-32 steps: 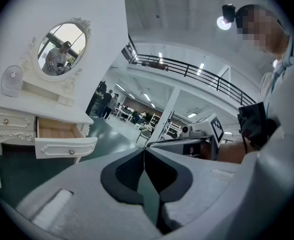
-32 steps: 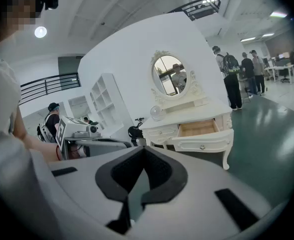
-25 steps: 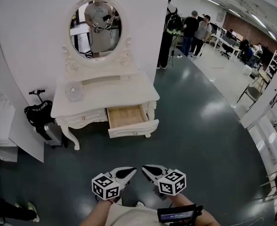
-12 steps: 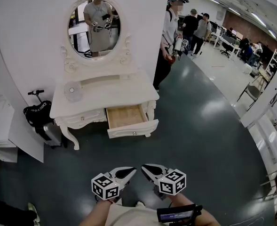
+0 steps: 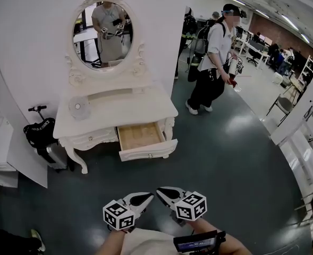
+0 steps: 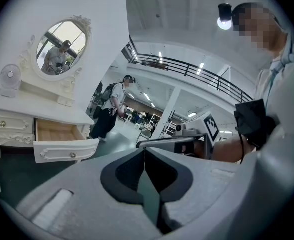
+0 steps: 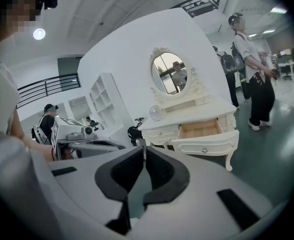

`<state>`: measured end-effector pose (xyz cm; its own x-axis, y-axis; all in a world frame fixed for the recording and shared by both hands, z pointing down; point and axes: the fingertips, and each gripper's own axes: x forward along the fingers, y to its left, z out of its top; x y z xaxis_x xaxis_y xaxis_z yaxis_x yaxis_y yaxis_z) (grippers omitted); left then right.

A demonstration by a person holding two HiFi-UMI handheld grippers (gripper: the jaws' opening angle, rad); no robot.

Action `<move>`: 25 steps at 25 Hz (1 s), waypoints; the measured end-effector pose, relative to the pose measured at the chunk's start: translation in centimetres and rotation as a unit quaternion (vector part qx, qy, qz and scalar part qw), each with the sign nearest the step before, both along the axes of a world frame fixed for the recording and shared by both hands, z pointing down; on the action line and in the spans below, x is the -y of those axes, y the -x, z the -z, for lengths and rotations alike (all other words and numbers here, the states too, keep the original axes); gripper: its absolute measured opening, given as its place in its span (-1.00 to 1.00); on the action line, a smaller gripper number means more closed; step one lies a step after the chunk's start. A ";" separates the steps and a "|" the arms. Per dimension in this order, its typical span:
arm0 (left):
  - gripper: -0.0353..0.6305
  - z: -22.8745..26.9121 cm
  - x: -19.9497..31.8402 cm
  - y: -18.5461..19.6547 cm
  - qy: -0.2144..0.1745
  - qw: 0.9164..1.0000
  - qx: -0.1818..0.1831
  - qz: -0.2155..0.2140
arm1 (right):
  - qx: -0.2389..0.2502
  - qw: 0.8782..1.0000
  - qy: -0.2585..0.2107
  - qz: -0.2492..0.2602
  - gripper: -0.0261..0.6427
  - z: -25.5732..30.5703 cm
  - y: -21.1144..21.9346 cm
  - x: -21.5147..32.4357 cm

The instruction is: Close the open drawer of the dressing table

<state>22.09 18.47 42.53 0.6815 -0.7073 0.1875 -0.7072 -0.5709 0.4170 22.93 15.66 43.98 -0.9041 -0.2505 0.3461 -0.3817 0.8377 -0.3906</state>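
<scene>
Head view: white desk (image 5: pixel 121 108) against the wall, oval mirror (image 5: pixel 102 33) above it, dark floor (image 5: pixel 225 158) in front
Drawer (image 5: pixel 144 136): the desk's right-hand one, pulled out, wooden inside showing, front panel towards the grippers
Left gripper (image 5: pixel 151 195): jaws together, holding nothing, low in the frame, well apart from the drawer
Right gripper (image 5: pixel 158 190): jaws together, holding nothing, just beside the left one, tips nearly meeting
Right gripper view: drawer ahead, to the right of the closed jaws
Desk top: small round item (image 5: pixel 77 106) near its left end
Person (image 5: pixel 214 57): mid-stride on the floor, right of the desk
</scene>
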 end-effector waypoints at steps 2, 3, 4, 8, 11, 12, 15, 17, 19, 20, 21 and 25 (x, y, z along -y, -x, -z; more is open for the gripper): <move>-0.86 0.0 0.5 0.9 -0.001 1.000 0.001 0.000 | 0.000 1.000 0.001 0.000 -0.87 -0.1 1.0 0.5; -0.86 -0.1 0.9 1.6 -0.001 1.000 0.000 0.000 | 0.000 1.000 0.001 -0.001 -0.87 -0.1 1.6 0.9; -0.86 -0.1 1.3 2.4 -0.001 1.000 0.000 0.001 | 0.001 1.000 0.001 -0.003 -0.87 -0.1 2.3 1.4; -0.86 -0.5 3.2 6.3 0.001 1.000 0.006 -0.006 | 0.005 1.000 -0.002 -0.024 -0.87 0.1 5.4 4.1; -0.86 -0.8 4.8 9.6 0.009 1.000 0.010 -0.017 | 0.005 0.999 0.002 -0.041 -0.87 0.2 8.0 5.8; -0.86 -0.8 5.4 10.6 0.009 1.000 0.010 -0.021 | 0.004 0.999 0.003 -0.046 -0.87 0.2 8.8 6.4; -0.86 -0.8 7.2 13.4 0.008 0.999 0.007 -0.032 | 0.002 0.998 0.007 -0.064 -0.87 0.0 11.3 8.3; -0.86 -0.8 8.2 15.1 0.009 0.999 0.008 -0.039 | 0.002 0.997 0.009 -0.073 -0.87 -0.2 12.8 9.1; -0.86 -1.0 8.9 16.6 0.011 0.999 0.008 -0.047 | -0.001 0.997 0.011 -0.080 -0.87 -0.4 14.2 9.6; -0.86 -1.1 9.2 17.3 0.011 0.999 0.008 -0.051 | -0.001 0.996 0.012 -0.085 -0.87 -0.6 14.8 9.8; -0.86 -1.1 9.4 17.9 0.012 0.998 0.007 -0.054 | -0.001 0.996 0.014 -0.090 -0.87 -0.7 15.3 10.1; -0.86 -1.3 9.7 20.4 0.014 0.998 0.006 -0.064 | 0.004 0.993 0.020 -0.114 -0.87 -0.9 17.3 10.5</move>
